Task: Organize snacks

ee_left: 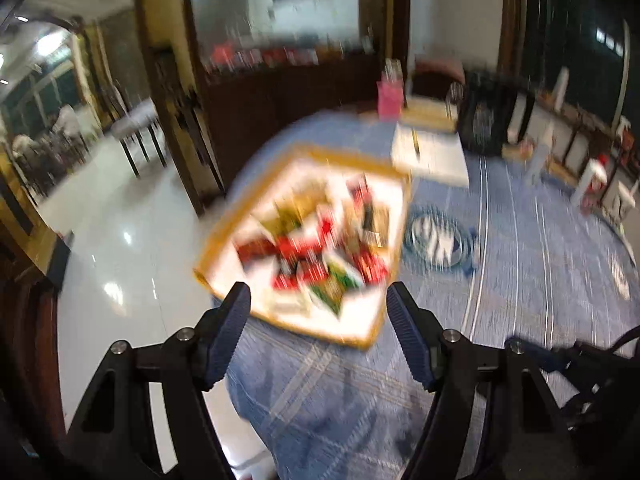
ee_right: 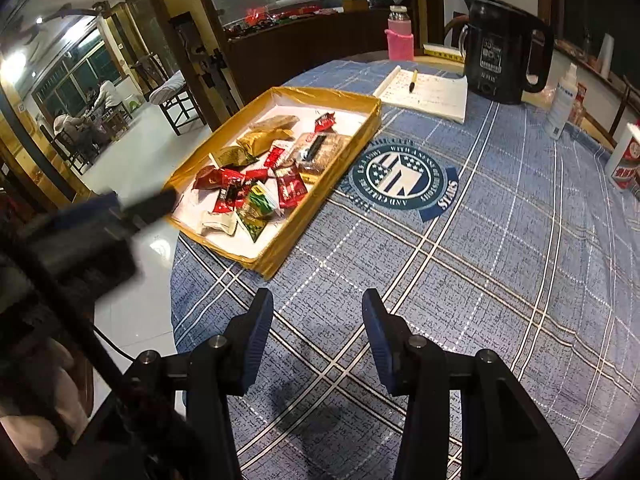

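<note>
A shallow gold-rimmed tray (ee_right: 362, 132) with a white floor lies on the blue checked tablecloth and holds several snack packets (ee_right: 256, 178) in red, gold, green and white wrappers. The left wrist view is blurred by motion; there the tray (ee_left: 224, 240) sits just beyond my left gripper (ee_left: 318, 296), whose jaws stand open with nothing between them. In the right wrist view my right gripper (ee_right: 318, 300) hovers over bare cloth near the tray's front corner, open and empty. The left gripper's dark body (ee_right: 116, 208) shows blurred at the tray's left edge.
Behind the tray lie an open notebook (ee_right: 428, 94) with a pen, a black electric kettle (ee_right: 502, 56), a pink-sleeved bottle (ee_right: 399, 36), a white spray bottle (ee_right: 562, 96) and a red-and-white box (ee_right: 626, 156). The table edge drops to a glossy floor on the left. People sit far off.
</note>
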{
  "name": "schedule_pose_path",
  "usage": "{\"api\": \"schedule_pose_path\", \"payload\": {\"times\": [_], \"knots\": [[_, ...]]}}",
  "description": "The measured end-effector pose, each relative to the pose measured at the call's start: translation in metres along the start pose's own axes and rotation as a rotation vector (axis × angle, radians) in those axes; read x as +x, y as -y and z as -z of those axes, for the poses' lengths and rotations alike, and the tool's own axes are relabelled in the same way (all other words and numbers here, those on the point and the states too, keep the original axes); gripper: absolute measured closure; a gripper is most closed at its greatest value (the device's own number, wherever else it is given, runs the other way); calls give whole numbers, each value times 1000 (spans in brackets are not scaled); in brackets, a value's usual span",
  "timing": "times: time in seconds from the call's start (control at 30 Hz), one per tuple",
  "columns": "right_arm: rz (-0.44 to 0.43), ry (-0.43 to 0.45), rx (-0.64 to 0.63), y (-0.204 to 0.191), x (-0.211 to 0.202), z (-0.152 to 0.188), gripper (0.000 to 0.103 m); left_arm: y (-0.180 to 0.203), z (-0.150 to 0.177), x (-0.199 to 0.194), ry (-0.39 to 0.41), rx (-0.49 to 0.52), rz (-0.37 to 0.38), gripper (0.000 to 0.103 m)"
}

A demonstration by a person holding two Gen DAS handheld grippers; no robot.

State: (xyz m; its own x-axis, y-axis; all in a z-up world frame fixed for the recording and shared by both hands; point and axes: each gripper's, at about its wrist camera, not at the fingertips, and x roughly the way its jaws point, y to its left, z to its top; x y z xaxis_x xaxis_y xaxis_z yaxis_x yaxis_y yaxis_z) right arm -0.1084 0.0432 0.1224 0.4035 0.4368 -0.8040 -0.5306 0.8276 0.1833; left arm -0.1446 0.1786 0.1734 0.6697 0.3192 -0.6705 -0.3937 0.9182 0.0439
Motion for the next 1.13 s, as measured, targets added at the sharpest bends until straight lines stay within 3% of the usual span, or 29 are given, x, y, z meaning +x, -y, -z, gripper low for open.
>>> {"api": "schedule_pose_path", "payload": {"times": [0.07, 0.13, 0.3, 0.47, 1.0, 1.13], "knots": [[7, 22, -13, -3, -6, -1, 57, -5, -8, -28, 121, -1, -28, 21], [13, 48, -29, -7, -11, -3, 57, -5, -15, -52, 210, 29, -56, 17], [10, 99, -56, -16, -23, -5, 53, -7, -15, -70, 251, 92, -126, 16], [4, 123, -76, -24, -26, -7, 52, -15, -9, -59, 165, 55, -62, 16], [45, 97, -151, -51, -10, -3, 51, -46, 12, -22, 10, -23, -99, 16], [68, 89, -141, -47, -7, -2, 50, -53, 14, -3, -64, -58, -80, 16]]}}
